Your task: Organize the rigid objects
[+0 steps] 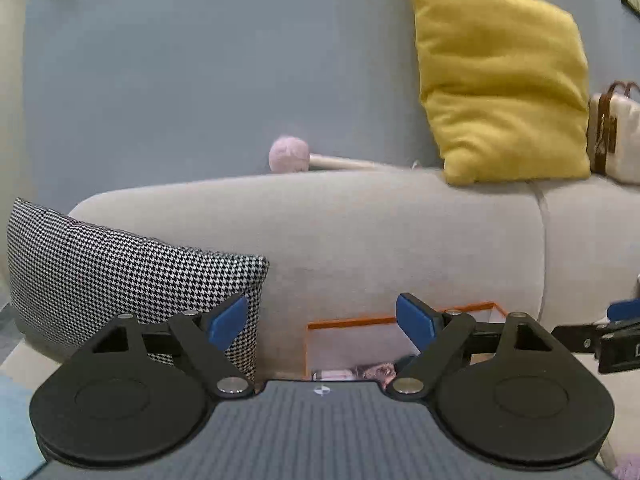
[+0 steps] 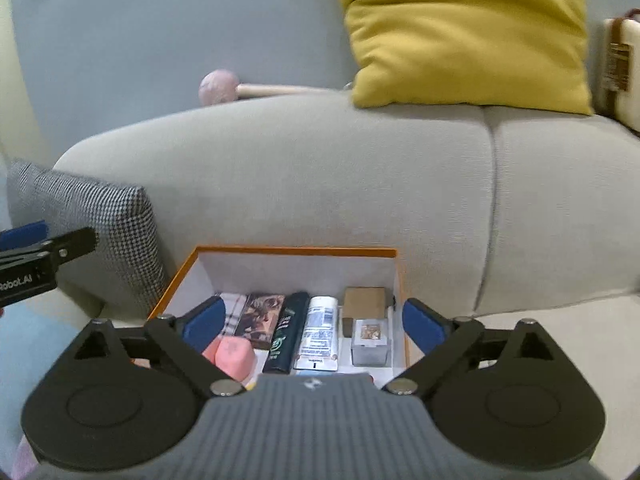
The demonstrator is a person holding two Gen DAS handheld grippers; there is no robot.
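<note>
An orange-rimmed white box [image 2: 296,251] sits on the sofa seat and holds several items: a pink block [image 2: 234,356], a dark tube [image 2: 289,332], a white tube [image 2: 318,332], a brown box [image 2: 365,304] and a small clear case [image 2: 370,340]. My right gripper [image 2: 312,322] is open and empty just above the box's near side. My left gripper [image 1: 322,322] is open and empty, left of the right one, with the box [image 1: 360,322] low in front of it.
A grey sofa backrest [image 2: 320,176] rises behind the box. A houndstooth cushion [image 1: 120,268] stands left of the box. A yellow cushion [image 2: 460,32], a pink-headed mallet [image 2: 218,87] and a beige bag [image 1: 616,136] rest on top of the backrest.
</note>
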